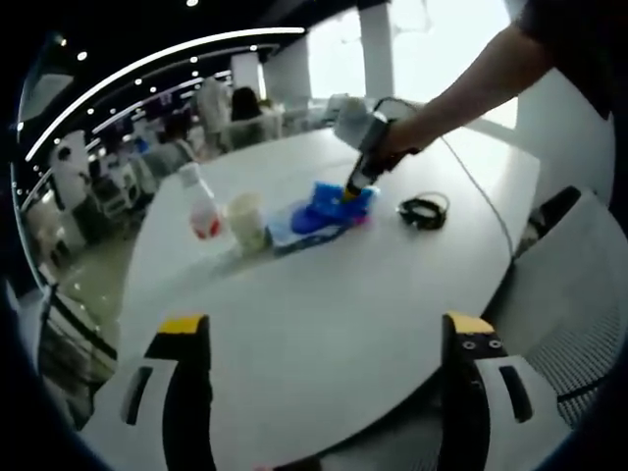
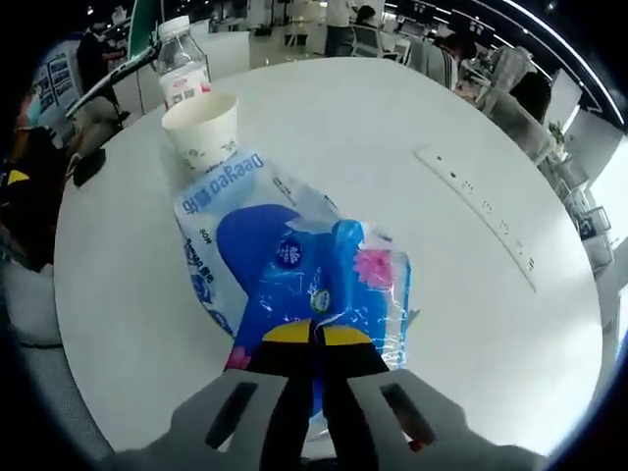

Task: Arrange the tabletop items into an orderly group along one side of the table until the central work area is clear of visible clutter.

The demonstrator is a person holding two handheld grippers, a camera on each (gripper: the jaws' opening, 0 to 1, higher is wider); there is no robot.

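Yellow-tipped black jaws of the right gripper (image 2: 315, 339) press together on the near edge of a blue-and-white plastic tissue pack (image 2: 294, 265) printed with lettering, pinching its wrapper where it lies on the round white table (image 2: 471, 324). Just beyond the pack's far end stands a white paper cup (image 2: 202, 130), and behind that, near the table's edge, a clear plastic bottle with a white cap and a red-and-white label (image 2: 181, 61).

From the left gripper view, the left gripper (image 1: 325, 329) hovers over the near part of the table (image 1: 324, 304), its two yellow-tipped jaws spread wide apart with nothing between them. Across the tabletop a person's hand (image 1: 394, 140) holds the right gripper (image 1: 355, 188) down onto the tissue pack (image 1: 324, 211). The cup (image 1: 246, 220) and bottle (image 1: 201, 201) stand close together just left of the pack, while a coiled black cable (image 1: 424, 210) lies apart to its right. White chairs (image 1: 579, 294) ring the table, and ceiling light strips (image 1: 157, 64) curve over seated people (image 1: 245, 113) in the background.
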